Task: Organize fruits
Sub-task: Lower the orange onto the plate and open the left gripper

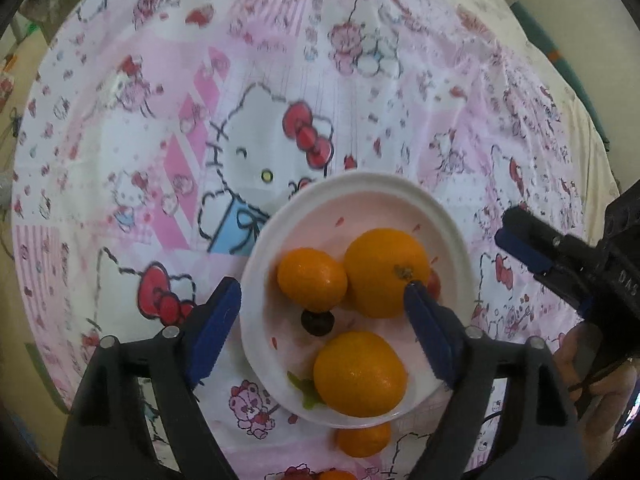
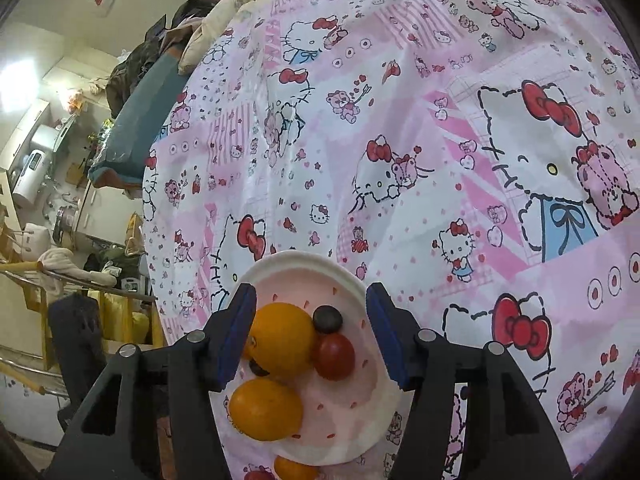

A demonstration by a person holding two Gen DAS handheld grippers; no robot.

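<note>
Hovering over the white plate, left gripper spread wide, gripping nothing; right gripper likewise parted and empty. On the plate: three oranges, dark grape at centre, red cherry tomato at three o'clock. Beyond the rim at six o'clock, another orange on the pink tablecloth.
</note>
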